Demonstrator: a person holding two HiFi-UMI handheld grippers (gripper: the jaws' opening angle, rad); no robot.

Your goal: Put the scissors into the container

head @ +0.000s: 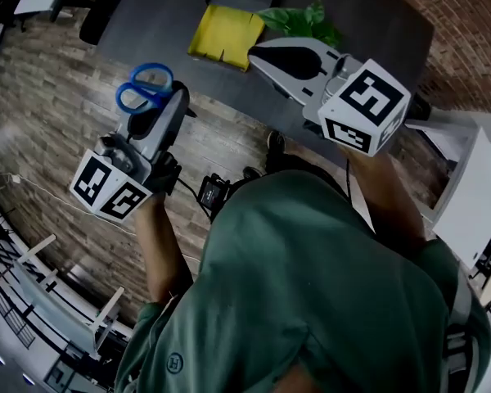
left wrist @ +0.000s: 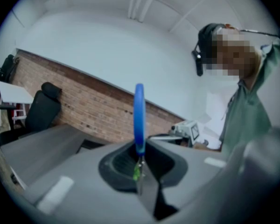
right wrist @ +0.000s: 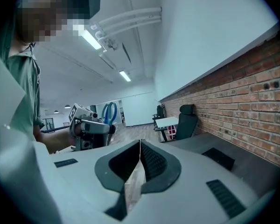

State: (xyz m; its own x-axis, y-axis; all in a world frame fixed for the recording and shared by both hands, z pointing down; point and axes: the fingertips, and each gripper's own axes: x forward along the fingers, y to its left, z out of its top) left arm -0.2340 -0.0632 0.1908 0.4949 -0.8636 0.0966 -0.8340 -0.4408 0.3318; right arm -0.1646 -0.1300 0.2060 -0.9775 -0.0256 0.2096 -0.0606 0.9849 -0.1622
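Observation:
In the head view my left gripper [head: 177, 98] is shut on a pair of blue-handled scissors [head: 147, 85]; it is held up over the wood floor, left of the table. The left gripper view shows the blue handle [left wrist: 139, 112] edge-on, standing up from the shut jaws, with the blade pinched between them. The yellow container [head: 225, 34] lies on the dark table [head: 368, 23], apart from both grippers. My right gripper [head: 259, 52] hangs just right of the container, shut with nothing between its jaws. In the right gripper view the left gripper [right wrist: 91, 129] and the scissors [right wrist: 109, 112] appear.
Green leaves [head: 299, 21] lie on the table beside the container. A black office chair [left wrist: 42, 107] and a white table [left wrist: 11, 92] stand by the brick wall [left wrist: 98, 111]. The person's green-shirted body [head: 311, 285] fills the lower head view.

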